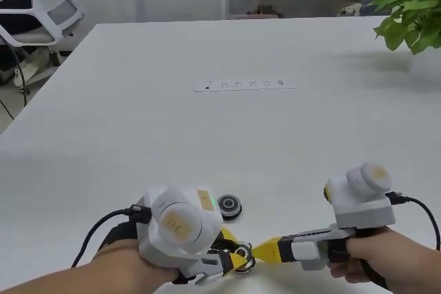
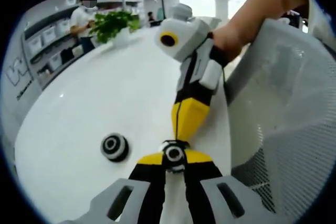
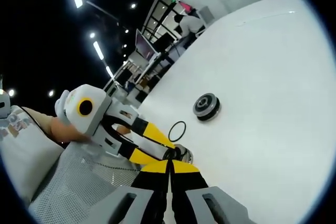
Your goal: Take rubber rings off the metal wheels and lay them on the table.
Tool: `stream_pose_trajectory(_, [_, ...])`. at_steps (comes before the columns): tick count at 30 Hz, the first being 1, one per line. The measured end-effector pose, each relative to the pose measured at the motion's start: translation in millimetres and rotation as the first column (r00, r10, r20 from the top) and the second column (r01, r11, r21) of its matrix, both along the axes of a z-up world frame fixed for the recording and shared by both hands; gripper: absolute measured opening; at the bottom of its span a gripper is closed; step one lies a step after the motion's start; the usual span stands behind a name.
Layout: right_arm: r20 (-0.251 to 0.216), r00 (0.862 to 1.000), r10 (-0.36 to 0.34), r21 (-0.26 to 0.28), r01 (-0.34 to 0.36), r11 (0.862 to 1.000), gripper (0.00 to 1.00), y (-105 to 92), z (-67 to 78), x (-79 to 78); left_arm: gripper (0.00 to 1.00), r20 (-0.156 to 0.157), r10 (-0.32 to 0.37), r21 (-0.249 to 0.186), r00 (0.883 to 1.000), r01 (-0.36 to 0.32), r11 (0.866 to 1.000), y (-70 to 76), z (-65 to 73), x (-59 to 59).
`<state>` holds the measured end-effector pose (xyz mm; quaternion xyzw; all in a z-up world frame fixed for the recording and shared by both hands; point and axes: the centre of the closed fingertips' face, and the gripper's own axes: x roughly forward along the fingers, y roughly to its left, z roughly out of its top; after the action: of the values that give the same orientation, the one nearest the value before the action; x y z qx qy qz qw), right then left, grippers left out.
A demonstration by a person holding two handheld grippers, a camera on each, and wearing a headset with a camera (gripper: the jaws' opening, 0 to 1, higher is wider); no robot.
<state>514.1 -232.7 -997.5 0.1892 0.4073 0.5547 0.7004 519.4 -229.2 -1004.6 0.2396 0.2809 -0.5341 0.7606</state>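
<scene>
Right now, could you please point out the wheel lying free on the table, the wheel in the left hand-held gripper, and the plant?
Free wheel [image 1: 229, 206]: head view, its hub.
Held wheel [image 2: 174, 154]: left gripper view, its hub.
Plant [image 1: 413, 12]: head view, its leaves.

We see one metal wheel, black rubber ring on, lying flat on the table. A second wheel sits clamped in the left gripper, with a thin loose ring on the table nearby.

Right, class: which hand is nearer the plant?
Right. The right hand is at the near edge, almost directly opposite the plant at the far right; the left hand is well off to the left.
</scene>
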Motion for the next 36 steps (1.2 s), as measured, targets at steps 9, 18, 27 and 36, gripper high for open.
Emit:
stream_pose_trajectory(9, [0.032, 0.998, 0.057, 0.051, -0.059, 0.997, 0.00, 10.1, 12.7, -7.3, 0.13, 0.003, 0.000, 0.001, 1.000, 0.000, 1.000, -0.3, 0.1, 0.0])
stream_pose_trajectory(18, [0.014, 1.000, 0.008, 0.041, -0.008, 0.999, 0.00, 3.8, 7.9, 1.1, 0.13, 0.001, 0.001, -0.003, 1.000, -0.001, 1.000, -0.6, 0.2, -0.1])
stream_pose_trajectory(27, [0.035, 0.999, -0.004, 0.014, 0.003, 1.000, 0.00, 0.3, 3.5, 4.9, 0.13, -0.001, -0.003, -0.018, 1.000, 0.003, 1.000, -0.9, 0.6, -0.2])
stream_pose_trajectory(36, [0.048, 0.999, 0.004, -0.005, -0.004, 1.000, 0.00, -1.0, 0.6, 4.8, 0.14, -0.023, 0.005, -0.029, 1.000, -0.005, 1.000, -1.2, 0.7, -0.1])
